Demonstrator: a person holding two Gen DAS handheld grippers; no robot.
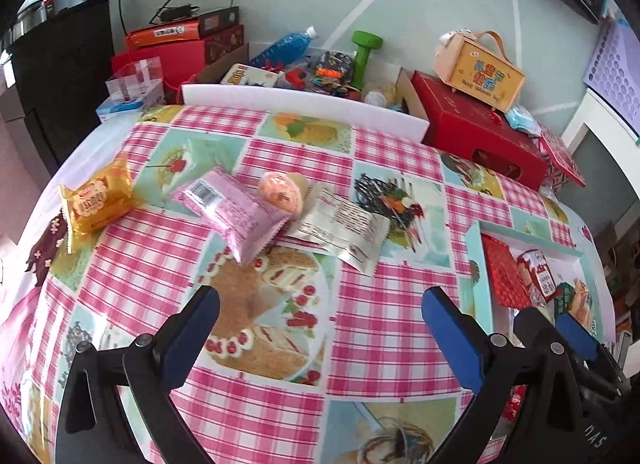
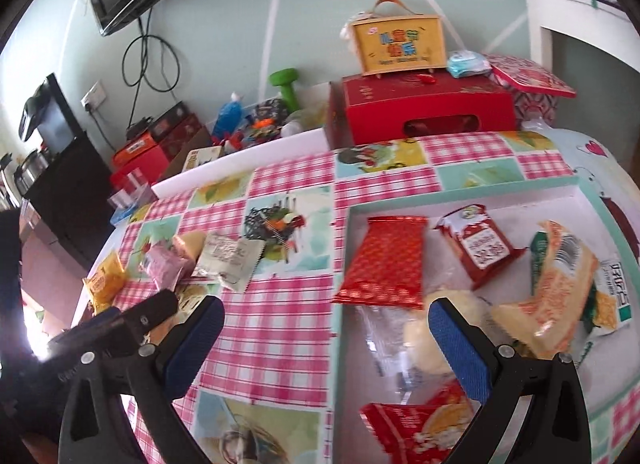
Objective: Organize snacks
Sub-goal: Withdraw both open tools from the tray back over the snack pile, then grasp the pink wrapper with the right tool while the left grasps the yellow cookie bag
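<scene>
The left claw [image 1: 320, 328] hovers spread wide and empty above the checked table [image 1: 372, 344], pointing toward loose snacks lying left to right: a yellow packet [image 1: 98, 203], a pink packet [image 1: 236, 211], a round orange snack [image 1: 280, 193] and a white packet [image 1: 344, 227]. The right claw [image 2: 326, 338] (also gaping, holding nothing) hangs over the left edge of a white tray [image 2: 460, 199]. Inside lie a red packet [image 2: 386, 262] and other snacks, their labels too blurred to read, and a clear wrapper [image 2: 390, 338] is hard to make out.

Background items: green dumbbell [image 1: 365, 55], blue bottle [image 1: 290, 45], red gift box [image 2: 428, 109], yellow handled case [image 2: 398, 43], checked cloth [image 1: 372, 328] covering bench.
</scene>
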